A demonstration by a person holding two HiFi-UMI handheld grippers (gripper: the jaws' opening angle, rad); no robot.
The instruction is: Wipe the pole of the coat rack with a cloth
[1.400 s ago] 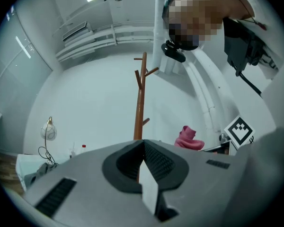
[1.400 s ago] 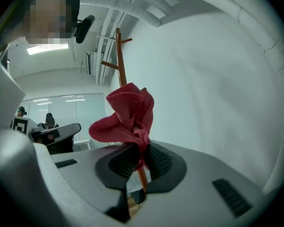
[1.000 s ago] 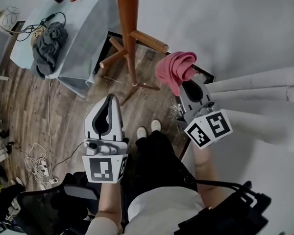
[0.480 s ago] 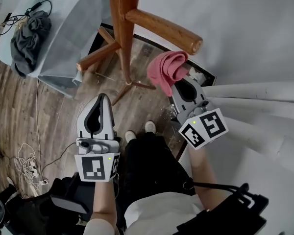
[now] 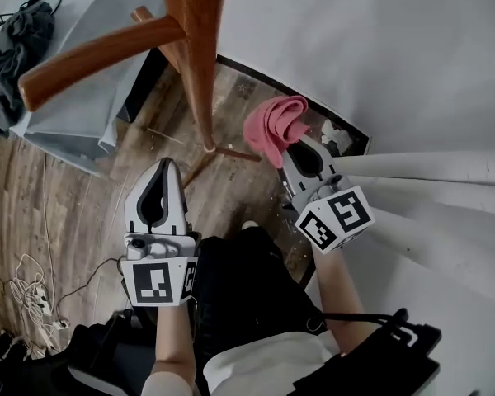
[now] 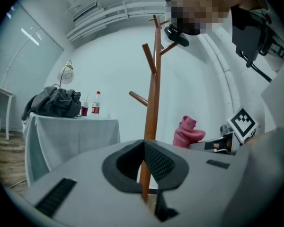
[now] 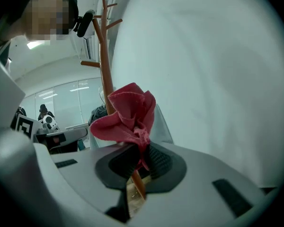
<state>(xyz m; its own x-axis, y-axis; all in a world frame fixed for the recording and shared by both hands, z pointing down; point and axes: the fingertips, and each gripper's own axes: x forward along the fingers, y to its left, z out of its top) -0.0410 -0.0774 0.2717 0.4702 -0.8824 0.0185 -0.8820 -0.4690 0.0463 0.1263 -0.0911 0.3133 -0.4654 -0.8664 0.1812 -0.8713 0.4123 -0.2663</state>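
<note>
The brown wooden coat rack pole (image 5: 194, 56) rises at the top centre of the head view, with one peg (image 5: 91, 52) reaching left. My right gripper (image 5: 301, 148) is shut on a crumpled pink cloth (image 5: 274, 126), which hangs a little to the right of the pole and apart from it. In the right gripper view the cloth (image 7: 128, 115) bunches up above the jaws, with the pole (image 7: 104, 65) behind it. My left gripper (image 5: 155, 190) is shut and empty, below and left of the pole. In the left gripper view the pole (image 6: 153, 93) stands straight ahead.
A table under a pale cover (image 5: 74, 106) stands left of the rack with a dark garment (image 5: 12, 44) on it. Bottles (image 6: 95, 105) and a lamp (image 6: 66, 72) stand there too. Cables (image 5: 29, 291) lie on the wood floor. White pipes (image 5: 429, 167) run along the right wall.
The head view has drawn closer to the rack, so the pole and a peg now loom larger at the top. Both grippers have kept their grip states and shifted slightly left.
</note>
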